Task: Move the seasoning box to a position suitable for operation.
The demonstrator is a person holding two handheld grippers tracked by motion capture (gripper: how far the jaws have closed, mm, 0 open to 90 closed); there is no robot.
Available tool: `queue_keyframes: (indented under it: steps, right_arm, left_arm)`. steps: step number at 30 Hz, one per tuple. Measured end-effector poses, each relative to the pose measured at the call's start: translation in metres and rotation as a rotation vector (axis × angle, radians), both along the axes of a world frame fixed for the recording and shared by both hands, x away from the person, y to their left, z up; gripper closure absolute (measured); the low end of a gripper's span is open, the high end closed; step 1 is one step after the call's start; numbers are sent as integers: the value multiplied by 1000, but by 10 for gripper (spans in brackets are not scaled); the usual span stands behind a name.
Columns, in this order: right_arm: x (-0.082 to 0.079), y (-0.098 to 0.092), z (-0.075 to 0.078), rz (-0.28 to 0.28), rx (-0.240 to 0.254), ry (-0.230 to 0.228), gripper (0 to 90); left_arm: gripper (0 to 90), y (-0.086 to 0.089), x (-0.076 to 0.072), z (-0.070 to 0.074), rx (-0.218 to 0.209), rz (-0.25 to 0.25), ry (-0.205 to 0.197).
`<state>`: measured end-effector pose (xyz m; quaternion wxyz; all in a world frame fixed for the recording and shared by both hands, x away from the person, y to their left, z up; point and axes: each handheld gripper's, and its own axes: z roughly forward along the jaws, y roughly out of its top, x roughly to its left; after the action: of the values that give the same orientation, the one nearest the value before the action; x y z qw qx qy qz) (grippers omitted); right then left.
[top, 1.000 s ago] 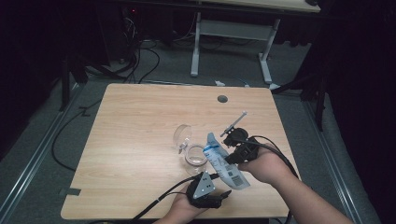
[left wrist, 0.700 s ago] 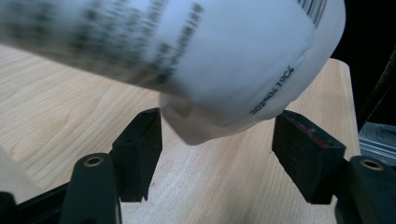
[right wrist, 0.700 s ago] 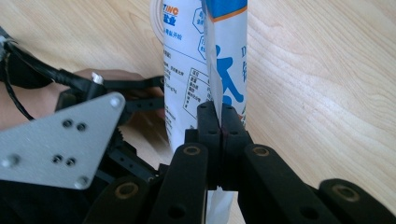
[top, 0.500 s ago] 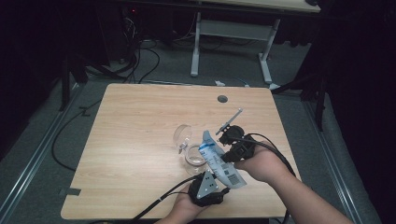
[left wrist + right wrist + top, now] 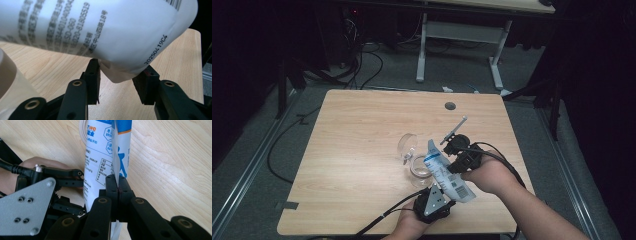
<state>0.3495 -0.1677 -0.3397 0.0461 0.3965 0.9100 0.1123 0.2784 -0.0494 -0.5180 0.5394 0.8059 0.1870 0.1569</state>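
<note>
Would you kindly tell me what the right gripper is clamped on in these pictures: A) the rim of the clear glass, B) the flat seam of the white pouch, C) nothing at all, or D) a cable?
B: in the right gripper view the right gripper has its jaws pressed together on the thin flat seam of the white pouch, above the table.

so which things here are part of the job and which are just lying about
In the job:
- white pouch, pinched by the right hand-held gripper
- left hand-held gripper, jaws just been closing around its bottom corner
- glass bowl

Lying about:
- second glass
</note>
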Motion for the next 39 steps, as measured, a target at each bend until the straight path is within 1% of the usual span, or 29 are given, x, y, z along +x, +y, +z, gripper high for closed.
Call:
queue_keyframes:
  steps: [1, 8, 9, 11, 13, 14, 16, 19, 22, 23, 24, 25, 26, 28, 29, 33, 36, 39]
  right_arm:
    - [1, 0, -1, 18, 0, -7, 900]
    - [3, 3, -2, 15, -1, -9, 900]
    - [3, 2, -2, 28, 1, -19, 900]
    - [3, 3, -2, 22, 3, -21, 900]
    - [5, 3, -3, 23, -1, -35, 900]
    - [6, 3, -3, 15, 5, -31, 900]
    - [6, 3, -3, 16, 7, -31, 900]
    - [7, 2, -3, 16, 2, -41, 900]
    - [8, 3, -2, 36, -6, -55, 899]
    - [8, 3, -2, 37, -3, -49, 896]
    - [9, 3, -1, 16, 1, -35, 896]
    - [11, 3, -1, 15, 7, -32, 896]
    - [12, 4, -1, 35, 1, -35, 897]
    - [11, 5, -1, 35, -4, -30, 897]
    - [12, 6, -2, 57, -7, -33, 898]
    - [12, 8, -3, 58, -6, -25, 899]
    - [13, 9, -2, 62, -12, -36, 900]
    - [13, 12, -2, 70, -15, -46, 900]
  left_arm:
    - [605, -1, -1, 0, -1, -1, 2]
    - [618, -3, -3, 4, 2, 1, 7]
    - [619, -3, -3, 5, -4, 4, 13]
    - [621, -2, -3, 5, -9, 11, 23]
    - [623, -2, -2, 6, -17, 13, 35]
    - [625, -2, -2, 6, -18, 13, 38]
    - [626, -2, -1, 7, -18, 14, 44]
    - [628, -1, 2, 8, -25, 17, 57]
    - [629, -1, 3, 8, -29, 19, 60]
    - [629, -1, 3, 9, -30, 17, 60]
    - [630, 0, 3, 9, -37, 17, 66]
    - [630, 0, 3, 10, -42, 15, 71]
    - [631, 0, 3, 10, -44, 9, 76]
    - [631, -1, 2, 11, -39, -2, 71]
    - [630, -2, 1, 11, -34, -5, 65]
    - [630, -2, 2, 11, -43, -8, 76]
    - [627, -2, 2, 12, -48, -8, 79]
    - [623, -1, 3, 13, -54, -5, 70]
